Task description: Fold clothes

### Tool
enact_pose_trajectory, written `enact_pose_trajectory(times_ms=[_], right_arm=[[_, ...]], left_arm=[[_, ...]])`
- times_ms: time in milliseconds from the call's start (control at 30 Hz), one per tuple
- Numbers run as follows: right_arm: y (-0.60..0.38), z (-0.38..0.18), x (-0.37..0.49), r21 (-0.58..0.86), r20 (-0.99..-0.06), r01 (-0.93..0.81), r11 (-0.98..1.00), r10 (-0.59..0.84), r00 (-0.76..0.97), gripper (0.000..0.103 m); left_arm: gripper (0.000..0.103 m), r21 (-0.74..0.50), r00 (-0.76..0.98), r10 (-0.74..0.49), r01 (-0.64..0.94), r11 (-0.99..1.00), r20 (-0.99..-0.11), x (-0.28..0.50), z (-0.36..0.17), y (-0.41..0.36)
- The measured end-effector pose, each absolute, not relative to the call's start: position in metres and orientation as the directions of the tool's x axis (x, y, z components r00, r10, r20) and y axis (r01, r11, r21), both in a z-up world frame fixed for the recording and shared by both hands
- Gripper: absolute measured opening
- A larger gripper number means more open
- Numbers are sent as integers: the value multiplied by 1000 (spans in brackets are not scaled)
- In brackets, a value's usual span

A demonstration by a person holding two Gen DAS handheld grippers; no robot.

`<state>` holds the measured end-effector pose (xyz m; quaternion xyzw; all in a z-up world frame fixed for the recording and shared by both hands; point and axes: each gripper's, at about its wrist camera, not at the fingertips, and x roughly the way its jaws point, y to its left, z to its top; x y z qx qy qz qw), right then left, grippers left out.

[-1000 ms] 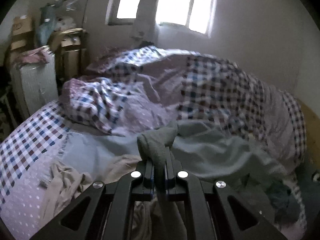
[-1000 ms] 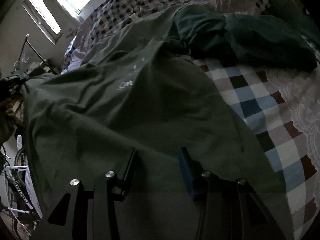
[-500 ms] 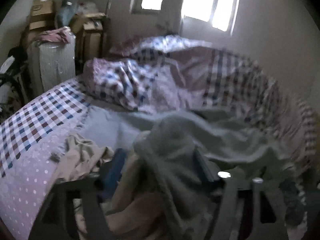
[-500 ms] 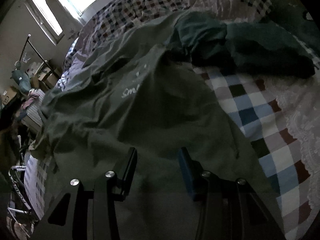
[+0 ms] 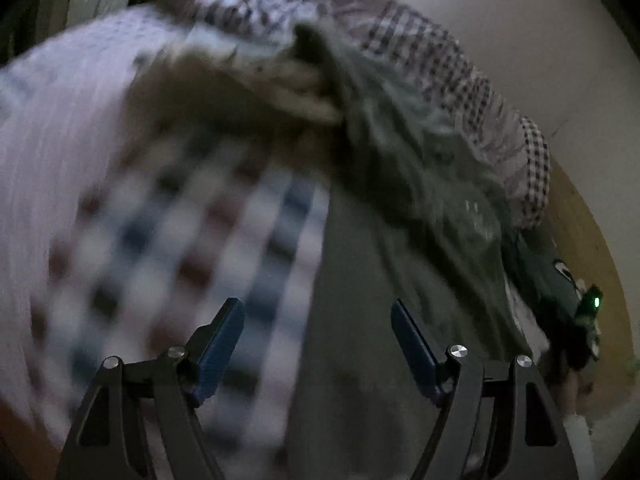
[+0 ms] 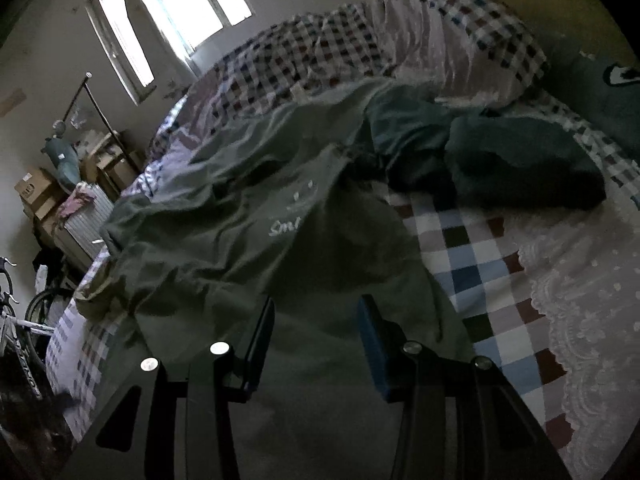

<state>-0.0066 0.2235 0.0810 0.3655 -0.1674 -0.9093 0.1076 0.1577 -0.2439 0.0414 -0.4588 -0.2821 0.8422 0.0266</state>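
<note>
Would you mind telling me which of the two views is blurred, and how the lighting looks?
Left wrist view: motion-blurred checked bedsheet, only the fingers crisp. Right wrist view: sharp but dim, window blown out, green shirt underexposed.

left wrist: close, blurred | right wrist: low, oblique | shared: green shirt (image 5: 420,184) (image 6: 248,216)
</note>
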Motion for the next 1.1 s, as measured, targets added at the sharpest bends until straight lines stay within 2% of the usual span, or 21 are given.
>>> enact_pose_trajectory(times_ms=[200, 433, 567, 767, 867, 1100], right_arm=[[231, 89, 15, 463, -573, 110, -880, -391, -720, 47], [254, 89, 54, 565, -513, 133, -814, -473, -716, 47], [275, 89, 78, 631, -468, 149, -762, -526, -710, 47], [316, 82, 120, 637, -502, 79, -767, -491, -712, 49], [335, 81, 141, 635, -501, 68, -769, -478, -722, 49], [363, 63, 166, 626, -553, -11, -780, -433, -711, 49]], left_arm=[[79, -586, -566, 374, 252, -770, -735, 204, 11, -237], [79, -705, -565, 481, 282, -650, -670, 224, -19, -228], [79, -752, -610, 494, 280, -596, -619, 225, -22, -226], [79, -790, -655, 503, 250, -560, -564, 225, -17, -224], [73, -806, -664, 519, 225, -547, -538, 222, -14, -220], [58, -779, -673, 463, 283, -559, -577, 224, -14, -223]])
